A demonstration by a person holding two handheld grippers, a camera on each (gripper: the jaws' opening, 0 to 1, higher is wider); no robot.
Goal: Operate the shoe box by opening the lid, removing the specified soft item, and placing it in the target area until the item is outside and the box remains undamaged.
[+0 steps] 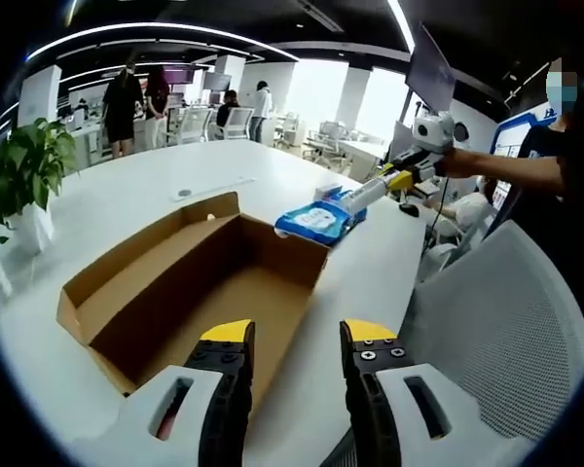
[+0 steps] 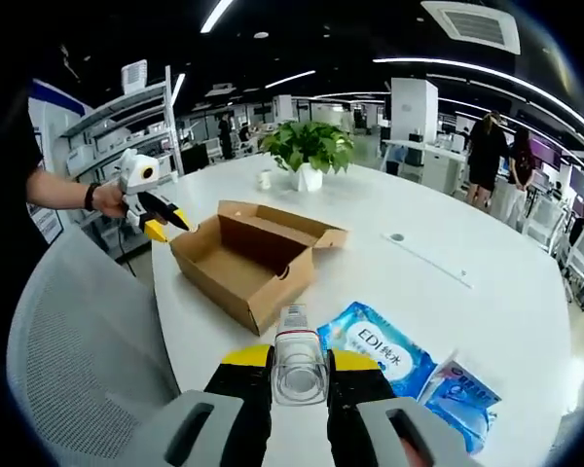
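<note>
Table (image 2: 448, 224): large, white, round-edged, in an open-plan office; carries everything below. A grey mesh chair back (image 2: 88, 331) stands at its near edge, a potted plant (image 2: 310, 148) at its far side.

Shoe box (image 1: 204, 282): brown cardboard, lid already folded back, interior bare as far as the left gripper view looks in. Walls and flaps appear whole, no tears seen. In the right gripper view the box (image 2: 248, 255) lies beyond and left of the jaws.

Soft item, blue wipes pack (image 2: 384, 352): flat, glossy blue pouch with a white label, outside the box and lying on the table just right of the right gripper, touching or nearly touching its right jaw. Its long axis runs slantwise, up-left to down-right in that view. A second, smaller blue packet (image 2: 462, 397) lies just beside it, further right. In the left gripper view the pack (image 1: 314, 220) sits past the box's far corner.

Right gripper (image 2: 300, 365): jaws closed on a small clear object, seemingly a plastic bottle (image 2: 298, 362); seen at arm's length from the left gripper view (image 1: 365, 197), its tip at the pack. Much the nearer of the two to the pack; any placing move falls to it, judged from position alone.

Left gripper (image 1: 297, 342): jaws spread, holding nothing, hovering at the box's near end.
</note>
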